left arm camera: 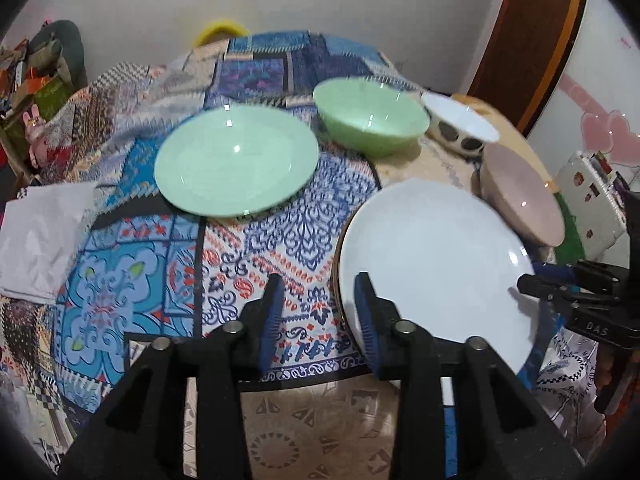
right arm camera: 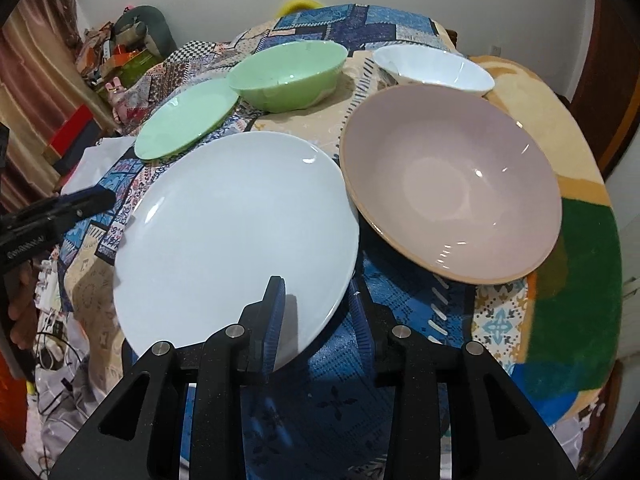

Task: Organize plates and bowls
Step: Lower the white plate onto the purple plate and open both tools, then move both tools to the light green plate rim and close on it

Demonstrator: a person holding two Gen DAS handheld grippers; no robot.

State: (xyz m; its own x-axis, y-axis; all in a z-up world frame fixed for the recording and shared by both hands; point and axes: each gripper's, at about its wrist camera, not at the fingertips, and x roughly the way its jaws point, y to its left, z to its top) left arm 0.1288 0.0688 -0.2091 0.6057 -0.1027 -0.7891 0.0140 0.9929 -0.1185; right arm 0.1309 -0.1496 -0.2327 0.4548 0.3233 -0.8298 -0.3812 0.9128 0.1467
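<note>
Obs. The round white glazed plate (right arm camera: 240, 220) sits at the near edge of the table (left arm camera: 280, 248), which is covered in a patchwork cloth. Its near rim overhangs that edge. Its far-right rim overlaps the wide pink bowl with a tan rim (right arm camera: 452, 184).

Right tongs (right arm camera: 316, 286): narrow. The plate's near-right rim passes between the pads, with the left pad over the upper face and the right pad at the rim's outer side. I read this as a hold on the plate, though the contact under the rim is hidden.

Left tongs (left arm camera: 318, 280): moderately apart and gripping nothing. The plate's left rim lies just inside the right pad, and patterned cloth shows through the rest of the gap.

Key relation: the plate lies right of my left tongs and forward-left of my right tongs, so the right hand has it.

The pale green flat plate (left arm camera: 236, 160) rests on the cloth beyond and left of the white plate, well apart from it. The green bowl (left arm camera: 372, 120) and the white bowl with dark ovals on its side (left arm camera: 460, 120) stand farther back.

Judgement: if plates stack together, the carry runs leftward and away from me, across the front of the left tongs. The left hand should clear that path.
</note>
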